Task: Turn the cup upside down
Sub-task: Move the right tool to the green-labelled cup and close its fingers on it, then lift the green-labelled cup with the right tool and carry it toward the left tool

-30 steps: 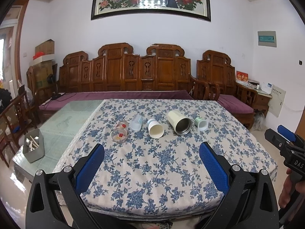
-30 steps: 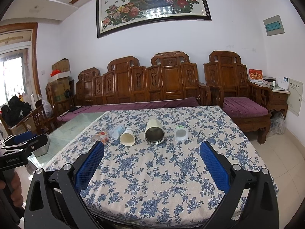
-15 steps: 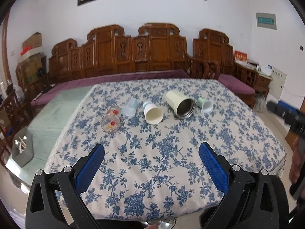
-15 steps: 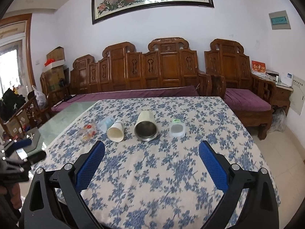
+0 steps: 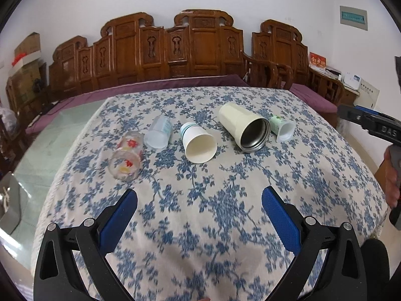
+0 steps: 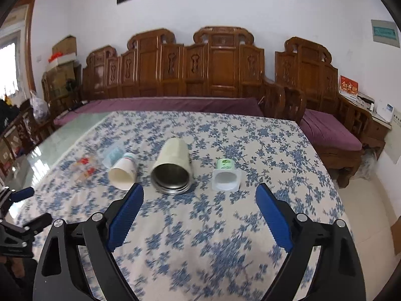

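Several cups lie on their sides in a row on the blue floral tablecloth (image 5: pixel 225 213), mouths toward me: a glass with red prints (image 5: pixel 126 160), a clear plastic cup (image 5: pixel 159 133), a white paper cup (image 5: pixel 198 143), a cream steel-lined tumbler (image 5: pixel 244 126) and a small green-and-white cup (image 5: pixel 283 128). The tumbler (image 6: pixel 173 168), the paper cup (image 6: pixel 124 173) and the small cup (image 6: pixel 225 175) also show in the right wrist view. My left gripper (image 5: pixel 199 209) is open and empty, short of the row. My right gripper (image 6: pixel 199 205) is open and empty, just before the tumbler and small cup.
A carved wooden bench (image 5: pixel 175 50) with purple cushions stands behind the table. Bare glass tabletop (image 5: pixel 55 135) lies left of the cloth. A metal holder (image 5: pixel 10 205) sits at the far left. The table's right edge drops to tiled floor (image 6: pixel 363 213).
Both grippers have moved forward and down toward the row of cups, which now looks much larger. The jaws have stayed open and the cups have not moved.
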`<state>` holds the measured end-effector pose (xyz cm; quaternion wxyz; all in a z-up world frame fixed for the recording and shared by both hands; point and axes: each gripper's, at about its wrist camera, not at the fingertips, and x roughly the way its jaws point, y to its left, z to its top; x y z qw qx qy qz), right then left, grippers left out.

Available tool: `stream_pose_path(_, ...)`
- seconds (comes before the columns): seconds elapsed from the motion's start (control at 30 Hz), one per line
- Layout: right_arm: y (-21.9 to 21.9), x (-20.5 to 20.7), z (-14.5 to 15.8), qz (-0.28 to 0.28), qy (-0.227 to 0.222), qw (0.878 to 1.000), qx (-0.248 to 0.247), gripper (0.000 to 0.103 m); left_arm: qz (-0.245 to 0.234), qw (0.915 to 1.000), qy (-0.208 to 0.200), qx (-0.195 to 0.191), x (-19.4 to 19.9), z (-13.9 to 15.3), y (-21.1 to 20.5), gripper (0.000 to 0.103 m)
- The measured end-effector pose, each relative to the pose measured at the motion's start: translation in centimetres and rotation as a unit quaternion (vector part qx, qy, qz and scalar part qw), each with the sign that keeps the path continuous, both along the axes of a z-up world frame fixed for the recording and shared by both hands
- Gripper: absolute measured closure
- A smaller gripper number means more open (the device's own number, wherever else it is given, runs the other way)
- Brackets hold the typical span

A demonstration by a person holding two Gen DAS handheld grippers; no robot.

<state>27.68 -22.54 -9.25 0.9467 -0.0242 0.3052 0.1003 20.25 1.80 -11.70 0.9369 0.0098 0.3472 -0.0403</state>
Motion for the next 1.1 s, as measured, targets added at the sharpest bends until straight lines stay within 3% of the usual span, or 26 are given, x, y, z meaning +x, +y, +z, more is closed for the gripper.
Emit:
stream_pose_path(0.43, -0.4, 15.8, -4.7, -0.02, 0.085, 0.995, -0.046, 0.026, -0.033, 0.9987, 0.009, -0.037, 6.6, -1.2, 0.8, 0.008)
stream_pose_path(0.6, -0.8, 21.7, -7.8, -0.042, 0.137, 0.987, -0.076, 0.031, -0.045, 0.9988, 0.012, -0.018, 7.8, -1.0, 1.1, 0.008)
stream_pose_path(0.77, -2.0, 24.7, -11.1, -0.048, 0.197, 0.978, -0.055, 0.032, -0.048, 0.9985, 0.024, -0.009, 8.4, -1.5, 1.9, 0.008)
stream_pose_path(0.93, -1.5, 25.0, -12.9, -0.031, 0.236, 0.97, -0.041, 0.033, -0.043, 0.9982, 0.04, -0.006, 8.4, -2.3, 2.6, 0.008)
stream_pose_path(1.1, -0.3, 24.7, -14.0, -0.021, 0.265, 0.962, -0.059, 0.052, -0.036, 0.9979, 0.052, -0.015, 7.7, -2.9, 2.7, 0.008)
